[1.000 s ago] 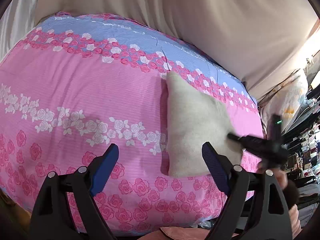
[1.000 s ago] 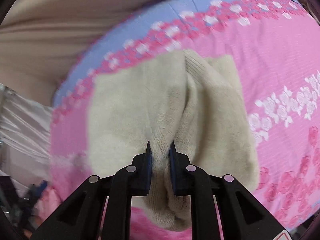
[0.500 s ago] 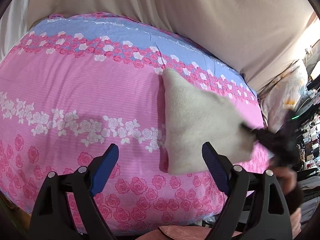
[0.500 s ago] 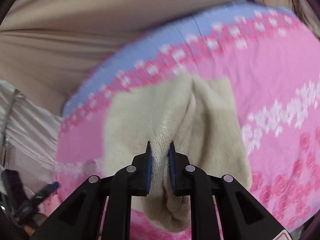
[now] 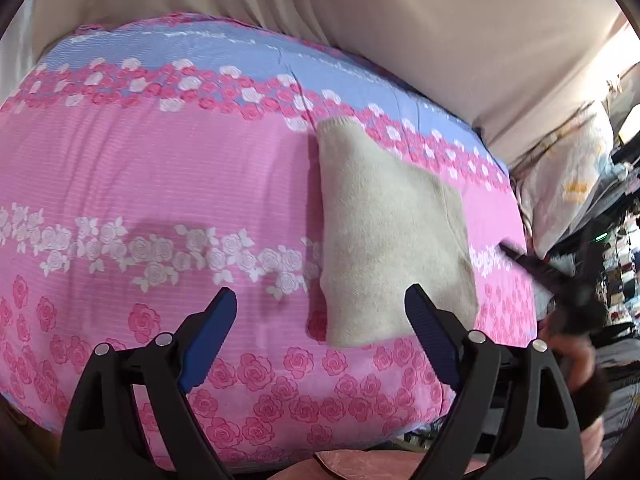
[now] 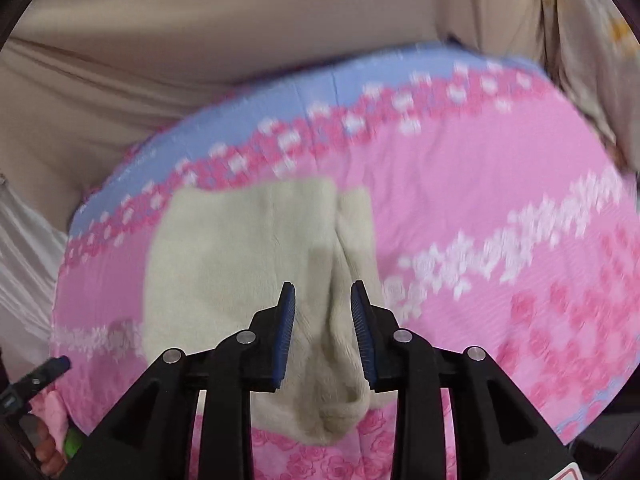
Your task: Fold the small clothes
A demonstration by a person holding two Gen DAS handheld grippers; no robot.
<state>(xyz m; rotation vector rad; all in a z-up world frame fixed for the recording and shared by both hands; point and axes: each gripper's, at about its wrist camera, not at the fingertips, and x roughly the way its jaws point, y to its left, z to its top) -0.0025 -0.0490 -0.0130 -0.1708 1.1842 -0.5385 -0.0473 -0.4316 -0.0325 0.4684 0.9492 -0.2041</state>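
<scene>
one folded cream knit garment (image 5: 392,240) lies on the pink floral bedspread (image 5: 160,184), its long axis running from the near edge toward the blue border. the right gripper (image 6: 323,332) is opening, its pads clear of the raised fold between them. the left gripper (image 5: 320,336) stands wide apart and empty, over the bedspread beside the garment's near left corner.
</scene>
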